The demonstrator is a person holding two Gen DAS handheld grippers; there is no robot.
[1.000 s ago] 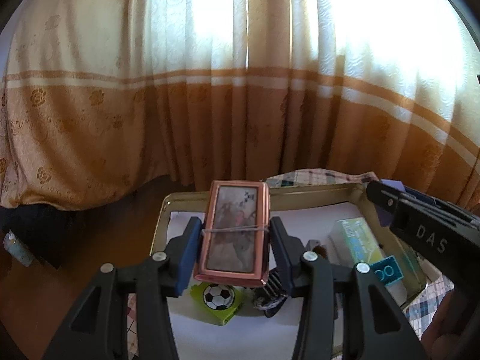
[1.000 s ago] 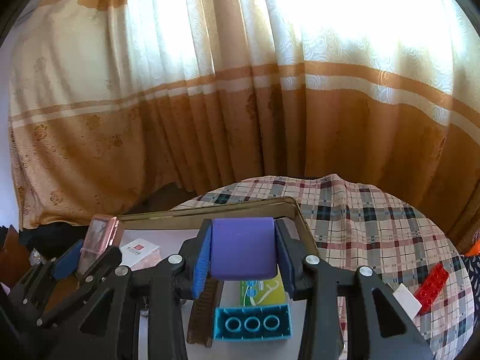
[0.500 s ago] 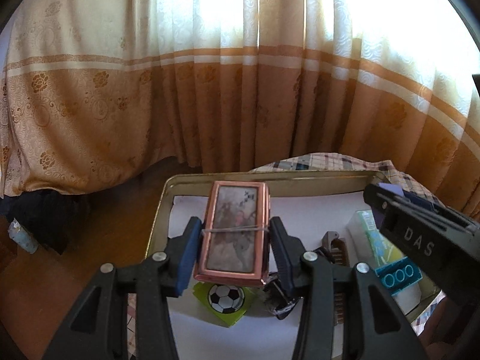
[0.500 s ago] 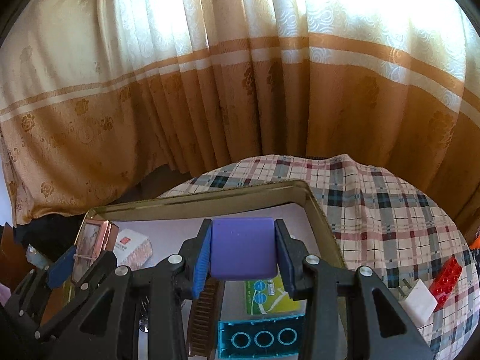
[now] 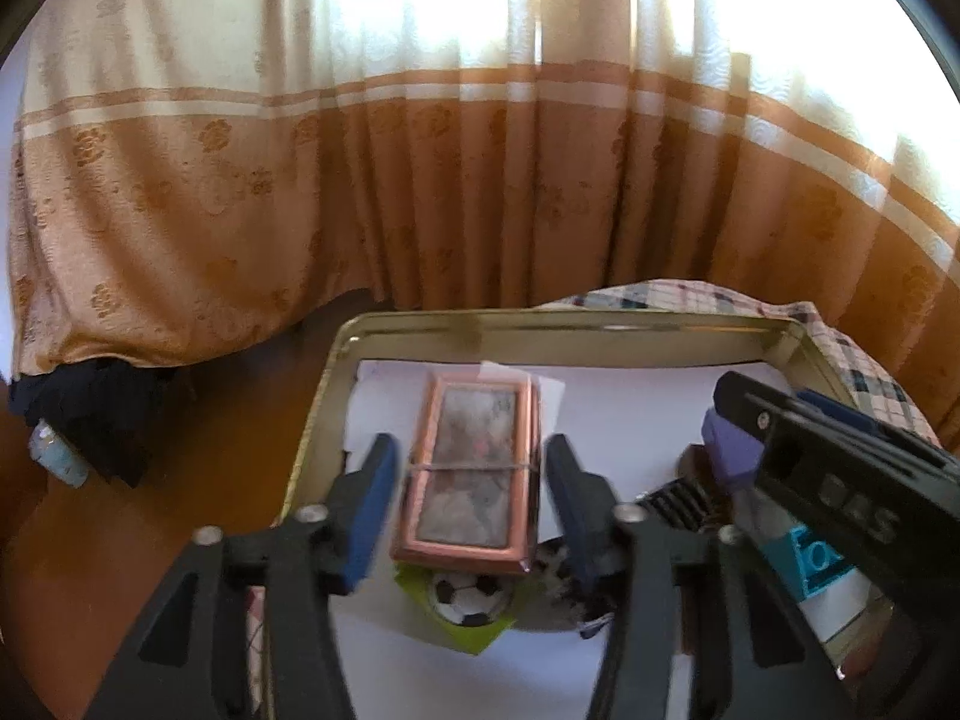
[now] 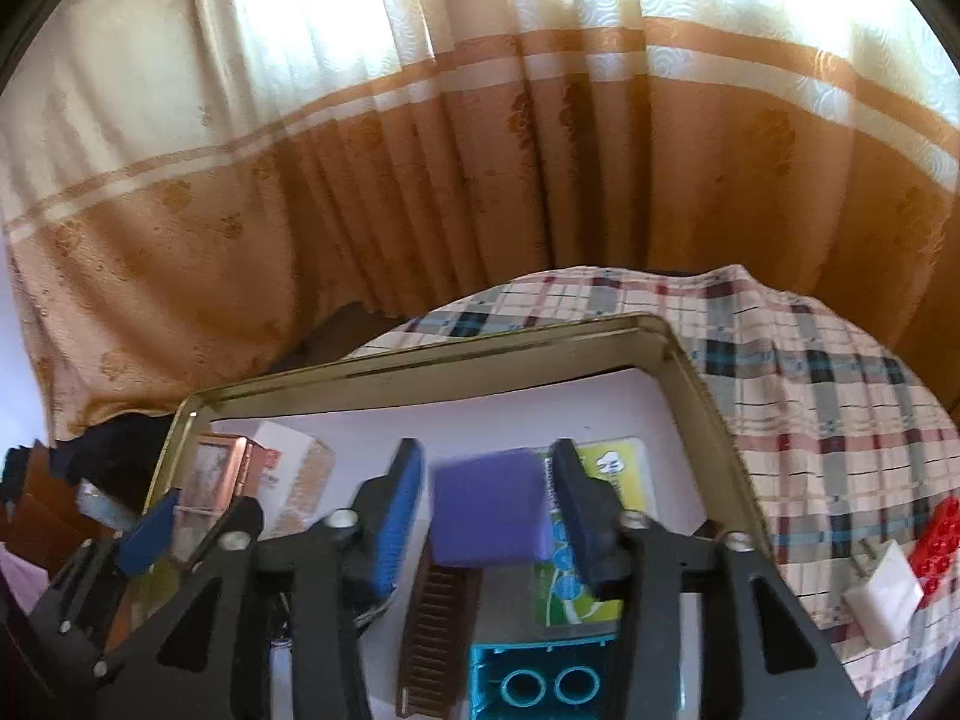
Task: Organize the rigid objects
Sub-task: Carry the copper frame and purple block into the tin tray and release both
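Rigid objects are seen gathered in a gold metal tray [image 5: 600, 324] lined with white paper, set on a plaid tablecloth [image 6: 810, 384].

Left gripper [image 5: 471, 501]: jaws are spread, with a visible gap on each side of the copper-framed case [image 5: 468, 474]. The case is bound by a rubber band and lies between the pads, untouched by them, near the tray's left wall, resting partly on a white box [image 5: 549, 396]. Just in front of the case a green card with a soccer ball print [image 5: 468, 597] is seen, with a dark cluttered item beside it, too blurred to identify.

Right gripper [image 6: 486, 507]: jaws are also parted. The purple block [image 6: 489, 507] sits between the blue pads; a gap is seen on the left side, and contact on the right cannot be confirmed because of blur. The block is positioned over a brown comb [image 6: 438, 630] and a green-and-white packet [image 6: 600, 540]. A teal building brick [image 6: 540, 678] is located at the tray's near edge, just under the gripper.

Outside the tray, on the cloth near its right edge, a red brick [image 6: 936, 540] and a white plug adapter [image 6: 882, 594] are seen lying just beside each other. An orange-and-cream curtain [image 5: 480, 150] is hung behind the tray.
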